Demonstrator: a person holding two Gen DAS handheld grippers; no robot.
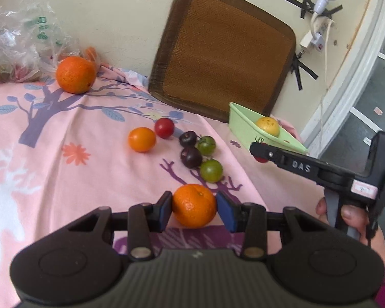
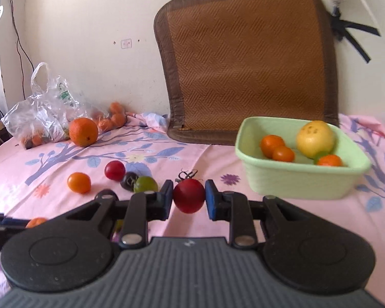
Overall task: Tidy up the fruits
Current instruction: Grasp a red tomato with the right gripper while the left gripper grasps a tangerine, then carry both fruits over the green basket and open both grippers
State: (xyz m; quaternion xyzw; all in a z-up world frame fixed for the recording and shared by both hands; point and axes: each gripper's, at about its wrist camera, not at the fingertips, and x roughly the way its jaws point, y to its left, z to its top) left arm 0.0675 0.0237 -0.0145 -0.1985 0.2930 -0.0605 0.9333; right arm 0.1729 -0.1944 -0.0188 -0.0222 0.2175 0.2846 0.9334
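Observation:
My left gripper (image 1: pixel 194 206) is shut on a mandarin (image 1: pixel 194 205) low over the pink cloth. My right gripper (image 2: pixel 189 196) is shut on a red tomato (image 2: pixel 189 195) with a dark stem, held above the cloth left of the green basin (image 2: pixel 295 179). The basin holds a yellow fruit (image 2: pixel 315 138) and several small oranges (image 2: pixel 277 146). Loose on the cloth lie a small orange fruit (image 1: pixel 142 139), a red tomato (image 1: pixel 164 127), two dark plums (image 1: pixel 191 156) and two green tomatoes (image 1: pixel 211 170). The right gripper also shows in the left wrist view (image 1: pixel 259 151).
A large orange (image 1: pixel 75 74) sits at the back left beside a clear plastic bag (image 2: pixel 46 113) with more fruit. A brown woven mat (image 2: pixel 246 59) leans on the wall behind the basin. A pink tree-print cloth (image 1: pixel 64 166) covers the surface.

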